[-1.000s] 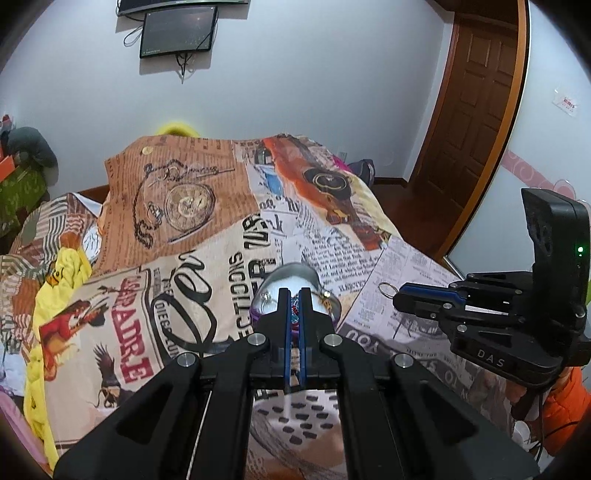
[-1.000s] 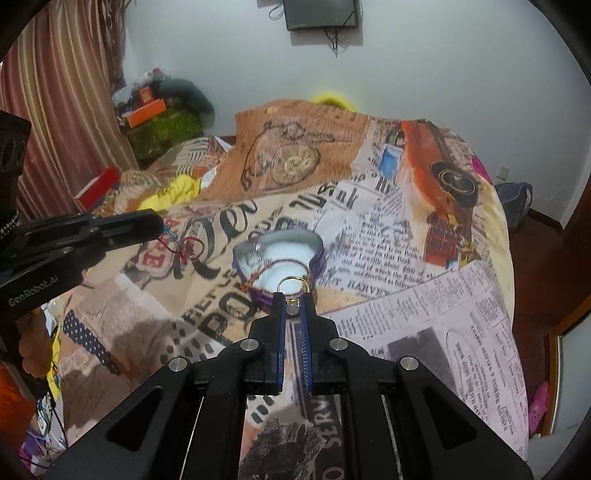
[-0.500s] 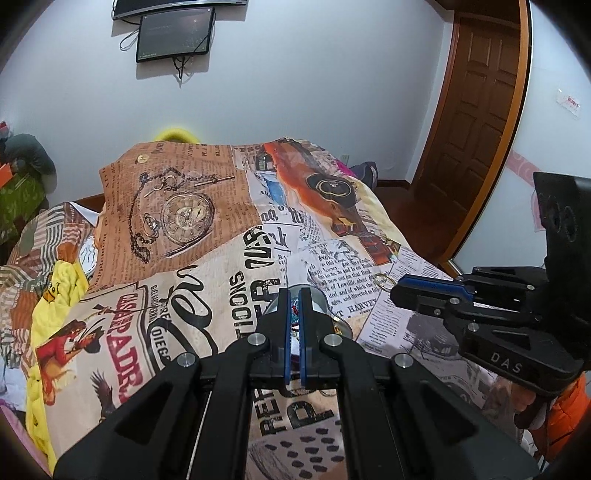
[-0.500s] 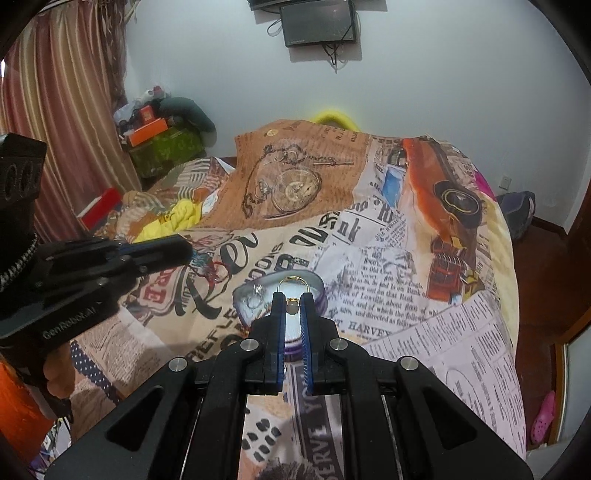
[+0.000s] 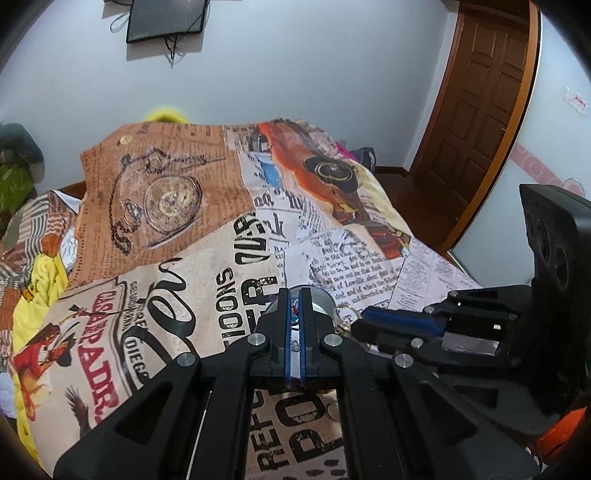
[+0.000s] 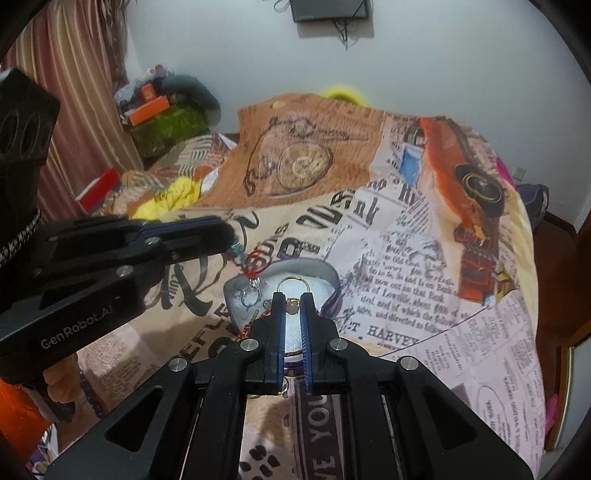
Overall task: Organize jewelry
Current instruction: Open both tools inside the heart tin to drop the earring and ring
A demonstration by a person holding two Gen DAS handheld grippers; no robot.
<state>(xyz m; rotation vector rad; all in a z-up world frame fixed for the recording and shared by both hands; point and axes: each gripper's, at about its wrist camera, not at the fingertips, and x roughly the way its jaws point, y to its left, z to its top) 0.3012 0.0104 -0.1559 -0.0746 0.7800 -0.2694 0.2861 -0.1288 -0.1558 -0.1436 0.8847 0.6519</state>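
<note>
A wide bed [image 5: 155, 280] covered with a newspaper-collage printed bedspread [image 6: 406, 258] fills the middle of the room. Behind the bed rises a plain pale grey-white wall [image 5: 295, 66], with a dark flat rectangular screen [image 5: 166, 16] mounted high on it, thin cables hanging below. Right of the bed stands a dark brown panelled wooden door [image 5: 476, 107] over reddish-brown wooden floor [image 5: 417, 192]. Left of the bed hang pinkish-brown striped curtains [image 6: 81, 88], with a cluttered heap of boxes and clothes [image 6: 166, 110] beside them.
</note>
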